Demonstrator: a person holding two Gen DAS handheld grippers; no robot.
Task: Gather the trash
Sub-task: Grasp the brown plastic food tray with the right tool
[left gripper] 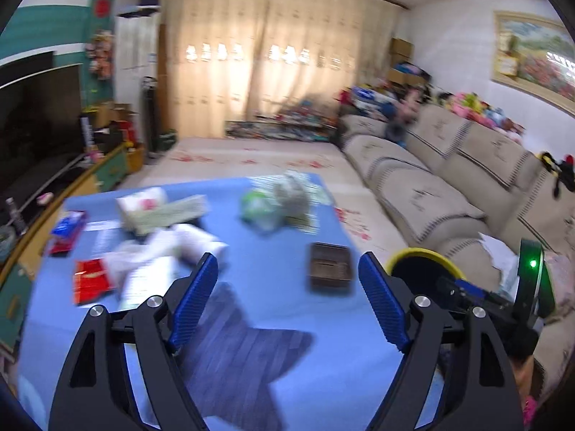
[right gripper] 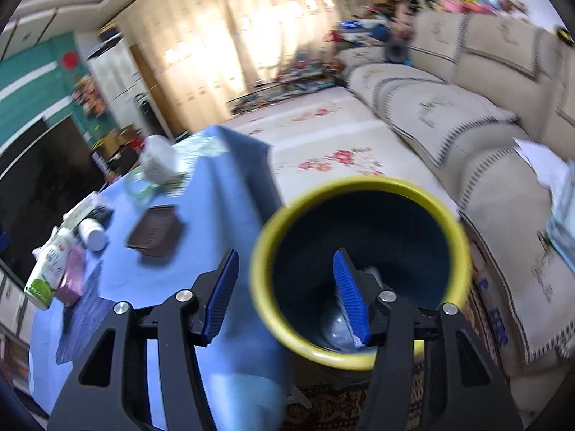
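Observation:
A yellow-rimmed dark trash bin [right gripper: 359, 355] stands on the floor beside the blue-covered table [right gripper: 230, 194]; it also shows in the left wrist view [left gripper: 424, 255]. My right gripper [right gripper: 287, 269] is open and empty, straddling the bin's near rim, with one finger [right gripper: 350, 298] over the inside, where clear wrapping lies at the bottom. My left gripper [left gripper: 287, 280] is open and empty above the table [left gripper: 273, 323]. On the table lie crumpled white paper [left gripper: 169, 251], a red packet [left gripper: 90, 280], a green-and-grey wad [left gripper: 276, 197] and a brown tray [left gripper: 330, 267].
A box [left gripper: 161, 212] and a blue-red packet [left gripper: 68, 230] lie at the table's far left. A white bottle [right gripper: 93, 233], a tube [right gripper: 50, 269] and a pink pack [right gripper: 72, 280] lie near its edge. A beige sofa [left gripper: 449, 186] runs along the right. A TV [left gripper: 36, 122] stands left.

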